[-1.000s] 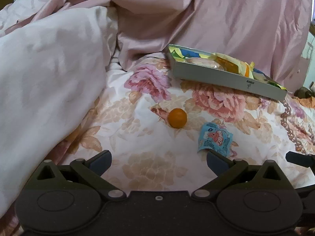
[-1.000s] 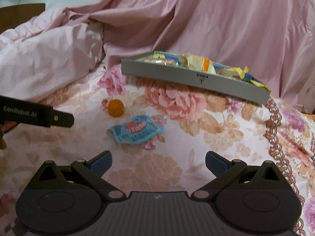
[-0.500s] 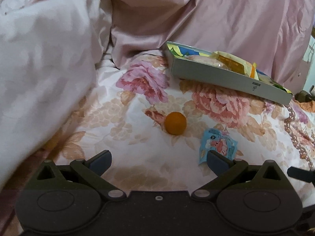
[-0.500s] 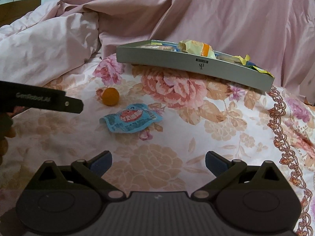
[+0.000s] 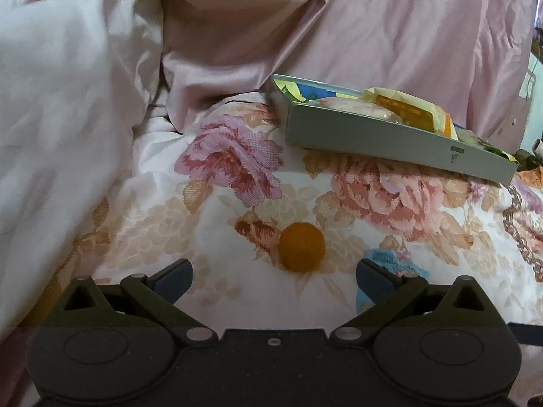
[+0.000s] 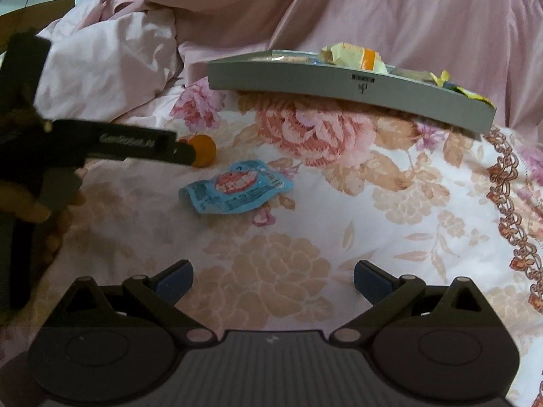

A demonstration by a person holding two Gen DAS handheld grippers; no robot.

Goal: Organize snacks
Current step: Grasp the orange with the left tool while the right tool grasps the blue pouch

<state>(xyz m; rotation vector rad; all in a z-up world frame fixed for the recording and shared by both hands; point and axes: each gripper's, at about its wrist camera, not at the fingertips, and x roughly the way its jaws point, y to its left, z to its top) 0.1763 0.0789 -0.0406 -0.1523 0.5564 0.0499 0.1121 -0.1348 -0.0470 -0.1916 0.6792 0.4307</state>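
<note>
Left wrist view, nearest zone: the left gripper (image 5: 273, 273) is hovering low over the floral bedspread (image 5: 210, 237) with its two blue-padded fingers (image 5: 174, 273) standing wide apart and gripping nothing. Just ahead of the gap, slightly toward the right finger, a small orange fruit (image 5: 302, 247) is lying on the fabric; the fingers are not touching it. A blue snack packet (image 5: 390, 261) is lying just right of the fruit, and the right finger is partly covering it.

Right wrist view, nearest zone: the right gripper (image 6: 273, 274) is likewise showing its fingers (image 6: 371, 279) spread apart, with only bare bedspread (image 6: 339, 237) between them. Farther on, the blue snack packet (image 6: 236, 188) is resting flat on the cloth, well ahead of the fingers. Beyond it to the left, the orange fruit (image 6: 203, 151) is sitting with the dark tip of the left gripper (image 6: 183, 151) overlapping its near side; whether the two are touching cannot be told.

Far zone, both views: a shallow grey tray (image 6: 305, 78) (image 5: 373, 135) is lying on the bedspread, holding yellow and orange snack wrappers (image 6: 353, 57) (image 5: 407, 108). Behind and left of it, a rumpled pink quilt (image 5: 68, 118) (image 6: 373, 10) is rising up and closing off the background
</note>
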